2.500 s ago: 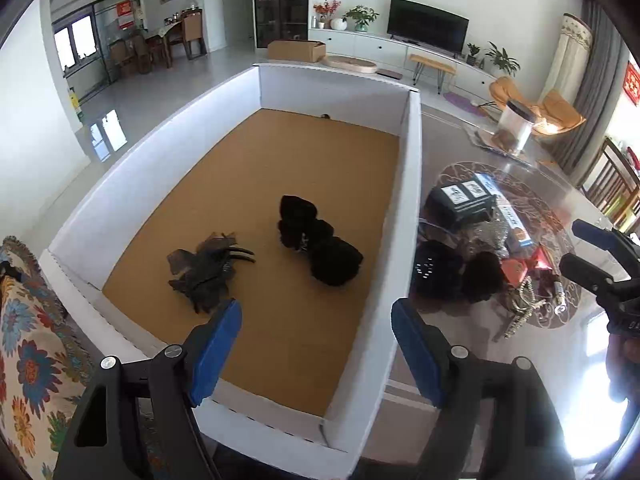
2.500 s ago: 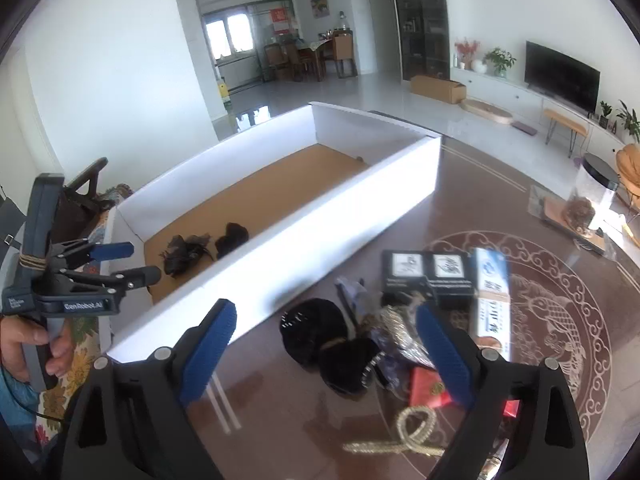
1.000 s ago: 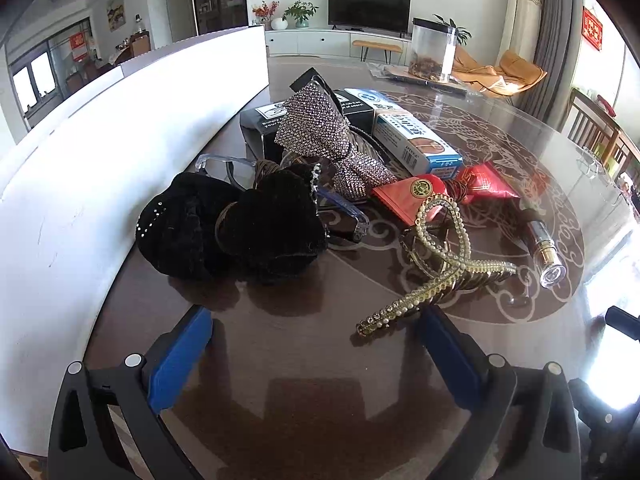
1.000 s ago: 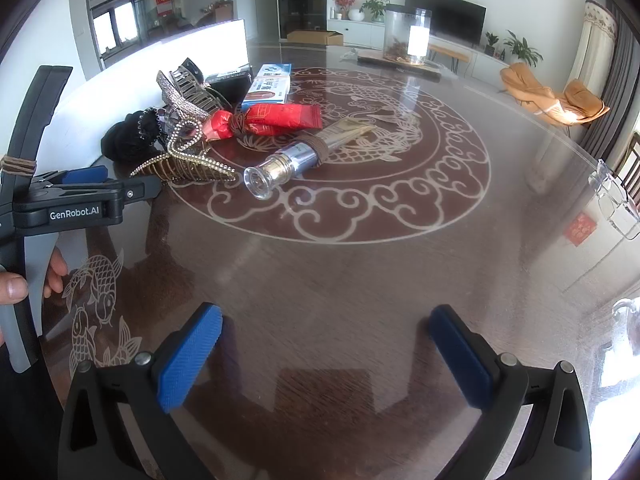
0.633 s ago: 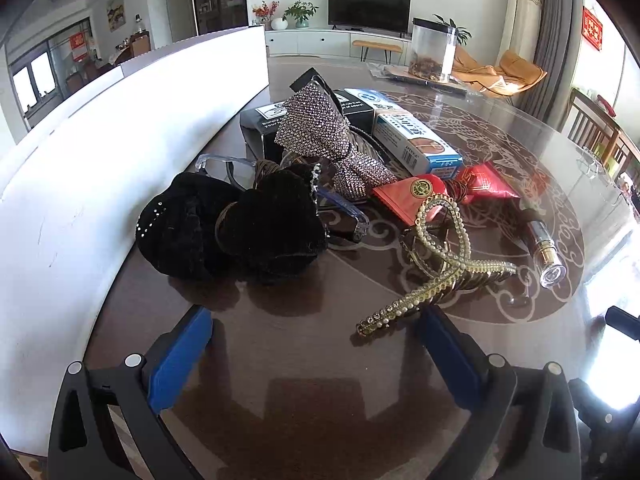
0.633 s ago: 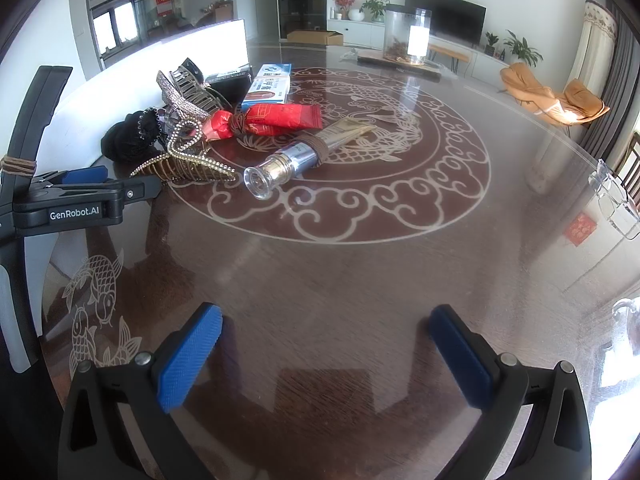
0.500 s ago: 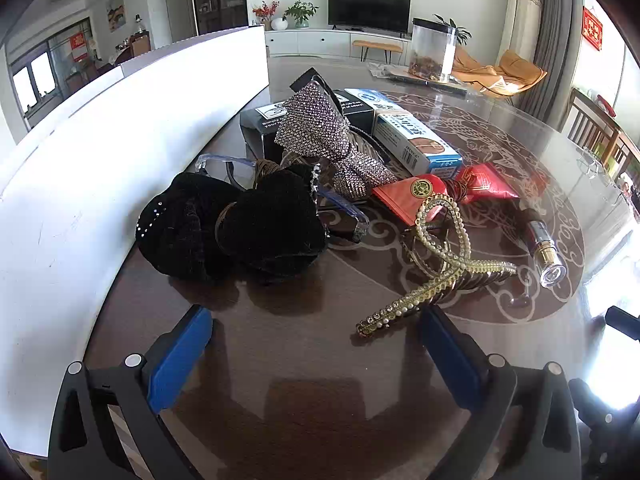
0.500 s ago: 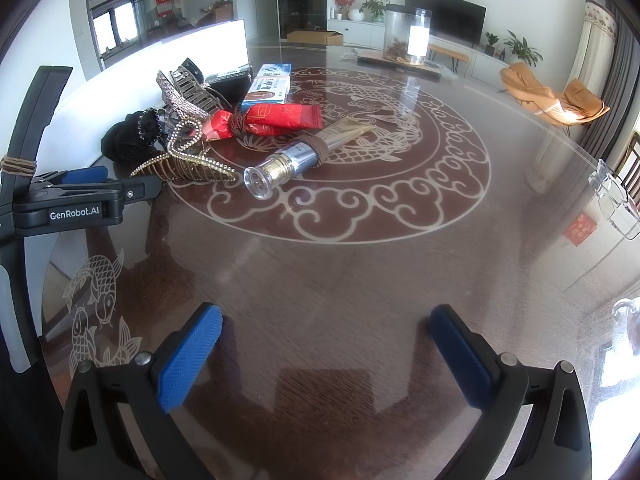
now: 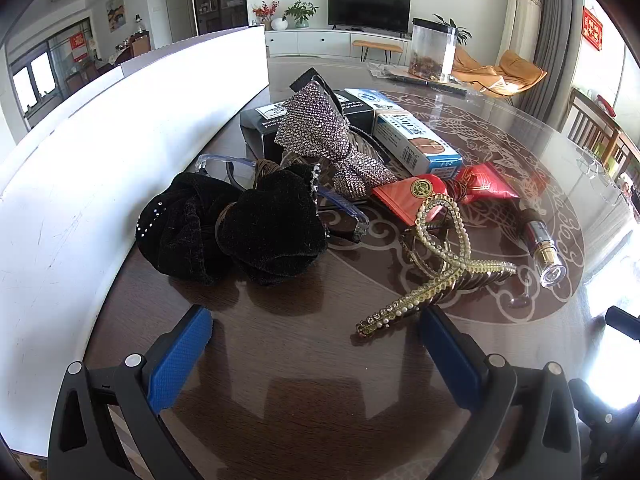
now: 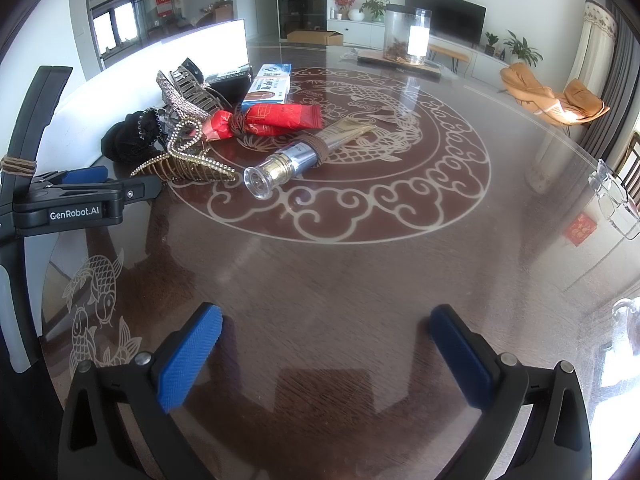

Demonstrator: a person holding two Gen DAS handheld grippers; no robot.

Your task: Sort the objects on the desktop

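Observation:
A pile of small objects lies on the dark round table beside the white box wall. Two black velvet scrunchies sit nearest my left gripper, which is open and empty just short of them. A gold beaded hair claw lies to the right, with a rhinestone bow clip, a red packet, a blue-and-white box and a cosmetic tube around it. My right gripper hovers open over bare table, well away from the pile.
Clear glasses lie tangled under the scrunchies. A black box stands behind the bow clip. A clear jar sits on a tray at the far side of the table. The left gripper's body shows at the right wrist view's left edge.
Since 2.5 s ago both grippers left the box and dropped low over the table. Over the last second nothing has moved, apart from a hand no longer showing at the right view's left edge.

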